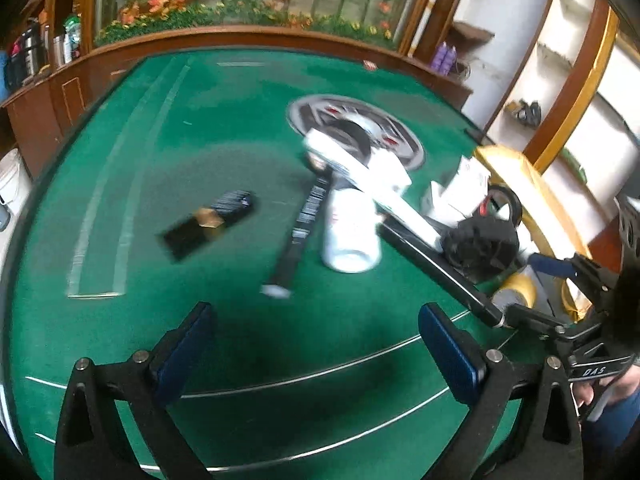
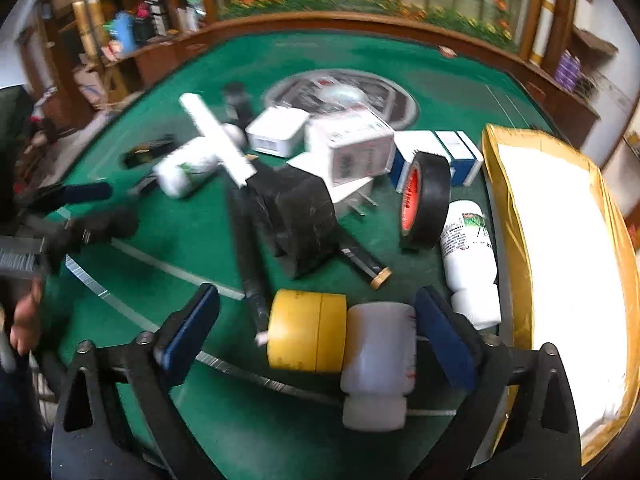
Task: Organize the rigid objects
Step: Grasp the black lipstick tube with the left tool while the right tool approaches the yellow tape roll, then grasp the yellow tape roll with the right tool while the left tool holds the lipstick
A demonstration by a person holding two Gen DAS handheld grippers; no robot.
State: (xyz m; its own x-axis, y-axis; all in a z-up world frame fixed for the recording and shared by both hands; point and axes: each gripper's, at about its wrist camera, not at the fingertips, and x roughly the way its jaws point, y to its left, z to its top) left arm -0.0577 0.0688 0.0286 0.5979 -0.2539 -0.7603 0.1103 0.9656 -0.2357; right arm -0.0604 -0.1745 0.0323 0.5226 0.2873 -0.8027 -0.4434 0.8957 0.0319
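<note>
A: The right hand-held gripper [image 2: 316, 336] stands wide apart over the green bench [image 2: 208, 432]. A yellow tape roll [image 2: 306, 330] and a white jar [image 2: 378, 354] lie between its blue pads. The right pad sits just beside the jar; whether it touches, I cannot tell. The left pad stands clear of the roll.

B: And the left hand-held gripper [image 1: 316, 350]?

A: Spread wide too, with nothing but green felt between its pads.

B: Where is the rest of the clutter?

A: In the right wrist view, a black block [image 2: 300, 220] lies at twelve o'clock from the yellow roll. A black tape roll with a red core [image 2: 426, 200] stands on edge at one o'clock, and a white bottle [image 2: 470, 256] lies just beside it at two o'clock. White boxes [image 2: 352, 152] are piled further up, past the block. A gold-edged open box [image 2: 500, 208] fills the three o'clock side.

B: And on the left?

A: In the left wrist view, a black and gold packet [image 1: 210, 224] lies alone at eleven o'clock from the pads, well apart from a white bottle on its side [image 1: 350, 232] at twelve.
</note>
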